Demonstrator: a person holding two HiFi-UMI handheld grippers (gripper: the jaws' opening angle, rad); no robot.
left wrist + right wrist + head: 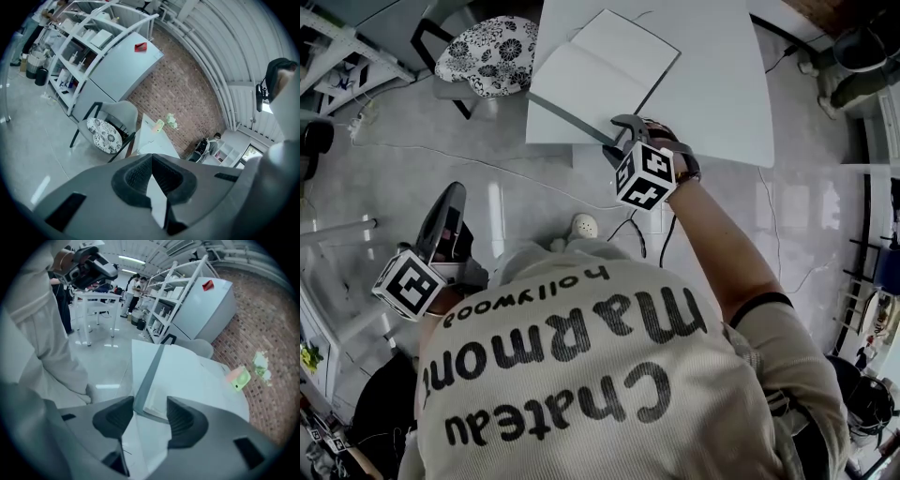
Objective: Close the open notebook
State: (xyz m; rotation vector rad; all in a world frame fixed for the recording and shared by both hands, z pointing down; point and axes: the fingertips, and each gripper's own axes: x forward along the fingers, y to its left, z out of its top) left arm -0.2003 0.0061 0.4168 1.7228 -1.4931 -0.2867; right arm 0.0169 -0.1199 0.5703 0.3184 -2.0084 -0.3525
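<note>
Head view, upper centre: the notebook [600, 70] lies open on the white table [722, 84], pages up, its grey cover showing as a dark strip along the lower-left edge. The right gripper [623, 131] reaches in from below and meets the notebook at its near corner, close to the table's front edge. In the right gripper view its jaws stand apart, with that corner of the notebook [187, 376] between them. The grey cover edge runs up from beside the left-hand jaw, and the page stack sits next to the right-hand jaw. Whether either pad presses on the paper cannot be told.

Head view, lower left: the left gripper [450, 202] is held over the floor, well apart from the table and notebook. In the left gripper view its jaws are brought together at the tips [151, 161] with nothing between them.

Upper left of the head view: a chair with a patterned cushion [487, 52] stands just beside the table's left edge.
</note>
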